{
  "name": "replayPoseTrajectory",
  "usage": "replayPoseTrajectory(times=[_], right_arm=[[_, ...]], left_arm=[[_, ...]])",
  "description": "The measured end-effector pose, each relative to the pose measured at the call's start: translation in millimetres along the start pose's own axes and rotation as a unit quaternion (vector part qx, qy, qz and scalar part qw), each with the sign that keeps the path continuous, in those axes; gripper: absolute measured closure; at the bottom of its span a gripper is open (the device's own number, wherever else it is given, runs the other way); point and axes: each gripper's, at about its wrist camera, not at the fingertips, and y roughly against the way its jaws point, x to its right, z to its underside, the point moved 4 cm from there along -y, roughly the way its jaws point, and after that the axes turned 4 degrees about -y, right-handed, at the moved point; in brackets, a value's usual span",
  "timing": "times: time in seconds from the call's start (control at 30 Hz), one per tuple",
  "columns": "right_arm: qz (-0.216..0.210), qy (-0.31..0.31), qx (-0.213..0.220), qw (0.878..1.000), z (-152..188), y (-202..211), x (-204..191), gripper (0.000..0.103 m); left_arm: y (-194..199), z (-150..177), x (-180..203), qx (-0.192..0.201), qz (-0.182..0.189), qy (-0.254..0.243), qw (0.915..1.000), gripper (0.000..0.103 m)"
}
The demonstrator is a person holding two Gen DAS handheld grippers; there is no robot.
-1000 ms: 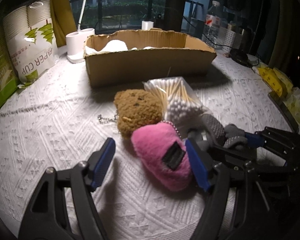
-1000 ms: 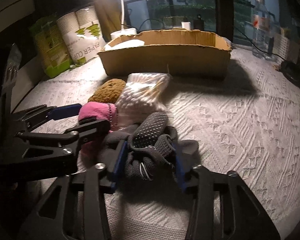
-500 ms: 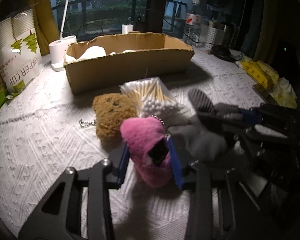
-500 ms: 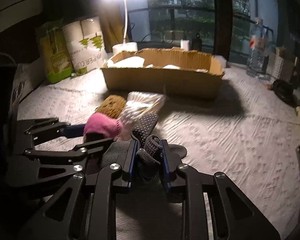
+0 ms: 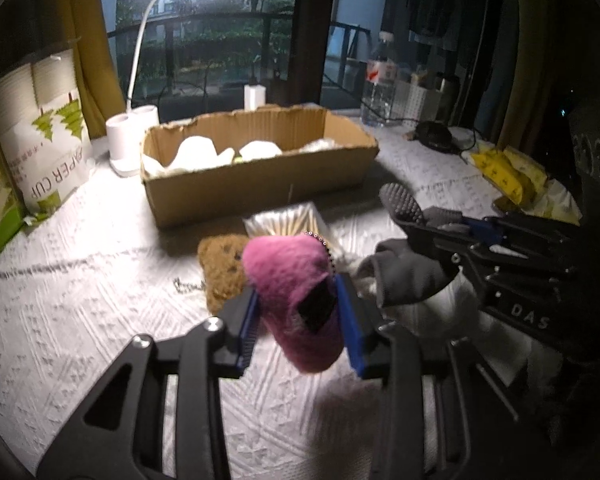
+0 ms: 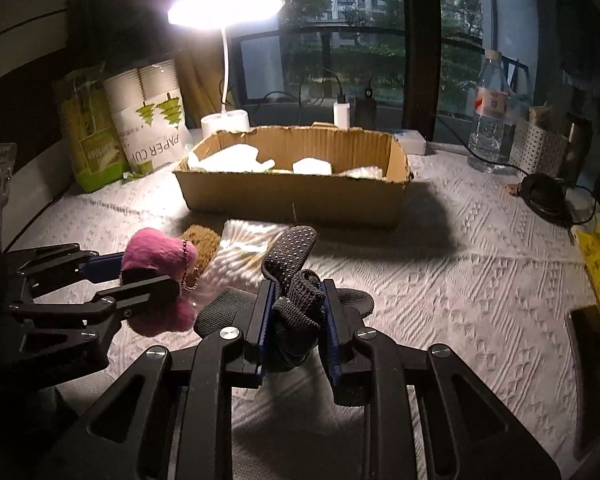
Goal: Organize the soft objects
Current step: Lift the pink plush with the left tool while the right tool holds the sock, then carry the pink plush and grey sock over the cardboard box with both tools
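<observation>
My left gripper [image 5: 298, 316] is shut on a pink plush toy [image 5: 292, 280], lifted just off the white tablecloth; the same pink plush toy [image 6: 156, 264] shows at the left of the right wrist view. My right gripper [image 6: 296, 320] is shut on a bunched grey dotted glove [image 6: 296, 276], also raised; the grey glove [image 5: 408, 268] hangs at the right of the left wrist view. On the cloth behind them lie a brown plush toy [image 5: 222, 264] and a clear bag of cotton swabs [image 6: 246, 248]. An open cardboard box [image 5: 260, 176] holding white soft items stands further back.
A lit white desk lamp [image 6: 224, 120] stands behind the box, with paper-cup packs [image 5: 40, 136] at the left. A water bottle [image 6: 488, 116], a perforated metal holder [image 6: 540, 152], a black cabled device [image 6: 544, 196] and yellow packets [image 5: 512, 176] sit at the right.
Both grippers closed, the left on the pink plush, the right on the grey glove, and both rose off the cloth with them. The views tilted up, bringing the lamp head into sight.
</observation>
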Motion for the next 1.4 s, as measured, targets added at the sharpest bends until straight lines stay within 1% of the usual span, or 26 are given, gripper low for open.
replayPoseTrajectory(times=[0.13,0.47,0.8,1.23,1.4], right_arm=[[-0.001,-0.001,0.005,1.000,-7.6,-0.1,1.7,0.079],[-0.002,-0.001,0.024,1.000,-31.7,1.0,9.1,0.079],[-0.007,0.002,0.038,0.999,-57.0,-6.2,16.2,0.079],[-0.008,0.001,0.050,0.999,-82.7,-19.5,25.7,0.079],[-0.008,-0.002,0.051,0.999,-90.4,-27.8,30.4,0.079]], left_arm=[[4.4,-10.9,-2.3,0.011,-0.005,-0.004,0.9999,0.066],[3.1,-35.1,-9.8,0.025,-0.012,-0.003,0.9996,0.066],[7.4,-69.6,-17.5,0.058,-0.027,-0.005,0.9979,0.066],[-1.5,-102.1,-31.0,0.078,-0.041,-0.004,0.9961,0.065],[-10.5,-111.7,-33.4,0.078,-0.041,-0.009,0.9961,0.065]])
